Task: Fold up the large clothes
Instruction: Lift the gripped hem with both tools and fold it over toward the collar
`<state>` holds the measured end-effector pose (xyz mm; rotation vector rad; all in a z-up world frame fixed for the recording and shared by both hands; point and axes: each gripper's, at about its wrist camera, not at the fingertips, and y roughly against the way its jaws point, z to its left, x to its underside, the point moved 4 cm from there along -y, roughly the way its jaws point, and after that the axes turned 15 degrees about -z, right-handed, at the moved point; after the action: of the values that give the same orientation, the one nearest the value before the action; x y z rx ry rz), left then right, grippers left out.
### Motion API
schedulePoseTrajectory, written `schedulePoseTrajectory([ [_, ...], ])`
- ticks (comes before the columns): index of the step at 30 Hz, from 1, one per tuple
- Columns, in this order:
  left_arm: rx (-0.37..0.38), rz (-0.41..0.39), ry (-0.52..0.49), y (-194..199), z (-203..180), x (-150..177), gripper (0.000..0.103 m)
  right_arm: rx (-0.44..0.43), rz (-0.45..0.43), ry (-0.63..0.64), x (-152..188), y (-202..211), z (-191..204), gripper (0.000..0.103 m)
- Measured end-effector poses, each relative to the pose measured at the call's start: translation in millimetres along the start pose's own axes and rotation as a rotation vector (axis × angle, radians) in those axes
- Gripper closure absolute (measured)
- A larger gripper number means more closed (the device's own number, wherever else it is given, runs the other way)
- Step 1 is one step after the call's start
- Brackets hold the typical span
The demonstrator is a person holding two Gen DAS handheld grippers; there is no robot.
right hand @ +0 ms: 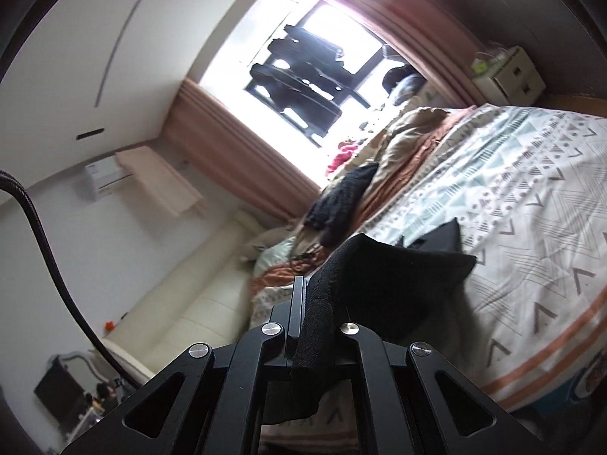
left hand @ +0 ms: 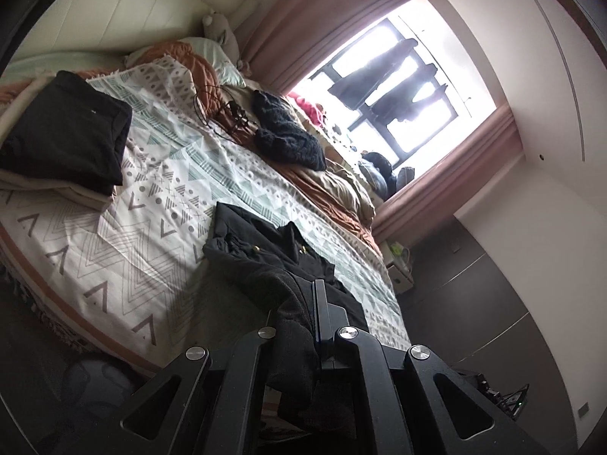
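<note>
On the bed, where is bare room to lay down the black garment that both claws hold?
Free: the patterned bedspread between the folded black pile and the black garment, toward the foot edge. Crowded: the window side, with the rumpled blanket, black knit, cables and pillows.

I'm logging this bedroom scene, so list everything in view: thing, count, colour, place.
garment: 1, black, on bedspread, gripped by both grippers
folded clothes: 1 stack, black, left on bed
knit item: 1, black, on duvet near window
bedspread: 1, white with teal and grey pattern, over bed
duvet: 1, orange and beige, bunched by window
pillow: 1, pale green, at headboard
curtains: pink, around window
window: 1, bright, clothes hanging outside
left gripper: black, shut on garment
right gripper: black, shut on garment
</note>
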<state>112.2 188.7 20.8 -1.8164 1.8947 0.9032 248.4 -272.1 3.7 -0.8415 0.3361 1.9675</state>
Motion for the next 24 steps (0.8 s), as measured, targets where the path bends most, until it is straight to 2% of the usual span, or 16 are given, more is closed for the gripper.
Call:
schedulePoseTrajectory([
  [7,-0.022,-0.007,0.015,-28,12,-12,0.099,0.001,0.022,0.044,3,-30,1,0.099],
  [24,0.000,0.001,0.005,-131,-22,-82,0.099,0.061,-0.018,0.043,-54,-129,0,0.099],
])
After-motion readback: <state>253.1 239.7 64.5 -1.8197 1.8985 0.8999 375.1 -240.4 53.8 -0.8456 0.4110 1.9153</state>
